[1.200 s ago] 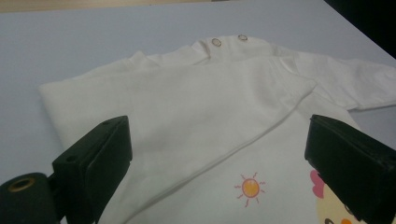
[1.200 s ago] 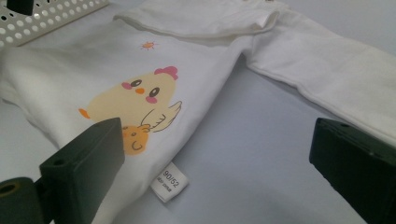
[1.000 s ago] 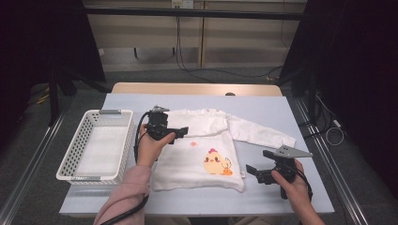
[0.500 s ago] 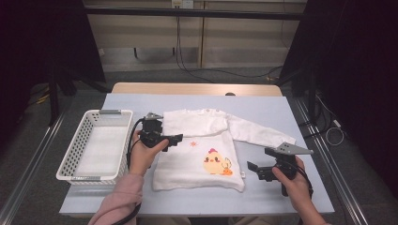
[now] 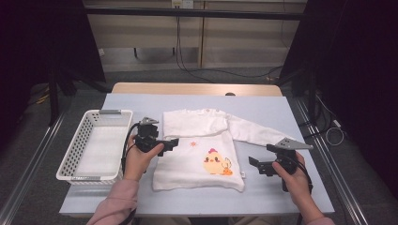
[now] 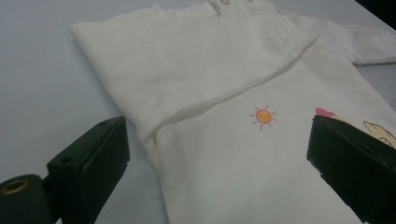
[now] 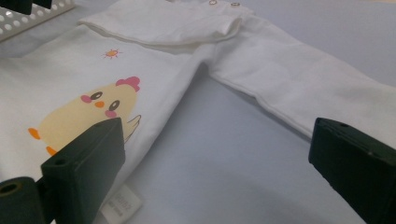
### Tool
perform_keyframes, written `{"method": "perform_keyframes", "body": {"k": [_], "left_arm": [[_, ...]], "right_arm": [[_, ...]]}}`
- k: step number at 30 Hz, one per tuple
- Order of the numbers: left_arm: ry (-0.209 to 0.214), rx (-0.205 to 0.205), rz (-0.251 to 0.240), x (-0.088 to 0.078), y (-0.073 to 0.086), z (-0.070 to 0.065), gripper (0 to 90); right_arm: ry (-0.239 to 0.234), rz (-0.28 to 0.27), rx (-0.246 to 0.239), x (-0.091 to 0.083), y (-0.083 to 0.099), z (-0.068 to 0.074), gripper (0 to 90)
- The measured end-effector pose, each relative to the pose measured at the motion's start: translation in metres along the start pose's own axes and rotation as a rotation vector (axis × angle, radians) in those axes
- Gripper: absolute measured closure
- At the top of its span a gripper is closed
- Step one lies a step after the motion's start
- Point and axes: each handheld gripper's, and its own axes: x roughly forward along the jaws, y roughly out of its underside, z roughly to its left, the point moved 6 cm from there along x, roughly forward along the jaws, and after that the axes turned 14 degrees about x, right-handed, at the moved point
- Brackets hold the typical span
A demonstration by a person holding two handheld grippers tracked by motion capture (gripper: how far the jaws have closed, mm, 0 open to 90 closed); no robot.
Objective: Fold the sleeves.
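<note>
You have one white shirt (image 5: 202, 150) lying flat near the middle of the table (image 5: 263, 112), one sleeve folded across its chest and the other stretched out over the tabletop to the shirt's right. Your left gripper (image 5: 170, 143) sits at the shirt's left edge, jaws spread wide with nothing between them; your right gripper (image 5: 257, 165) hangs just off the shirt's lower right corner, also wide and holding nothing. One white basket (image 5: 75, 150) stands well to the shirt's left, close beside your left hand (image 5: 137, 158). Bare tabletop lies beyond the collar and between the shirt's right hem and the outstretched sleeve. One chick print (image 7: 84, 116) and one small sun (image 6: 263, 116) mark the front.
</note>
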Motion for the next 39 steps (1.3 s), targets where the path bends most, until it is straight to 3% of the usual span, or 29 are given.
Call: {"method": "perform_keyframes", "body": {"k": [22,25,26,37,39], "left_arm": [[0.002,-0.012,-0.004,-0.011,0.013,0.004,6.0],[-0.007,0.000,0.018,-0.012,0.015,0.005,6.0],[-0.003,-0.009,0.001,-0.011,0.015,0.005,6.0],[0.006,-0.009,0.009,-0.013,0.018,0.005,6.0],[-0.010,0.002,0.006,-0.014,0.018,0.007,6.0]], "right_arm": [[0.025,-0.013,0.022,0.008,-0.010,-0.005,3.6],[0.021,-0.012,0.019,0.008,-0.010,-0.005,3.6],[0.022,-0.010,0.027,0.008,-0.010,-0.005,3.6],[0.039,-0.014,0.017,0.011,-0.016,-0.007,3.8],[0.031,-0.016,0.031,0.013,-0.017,-0.008,3.8]]}}
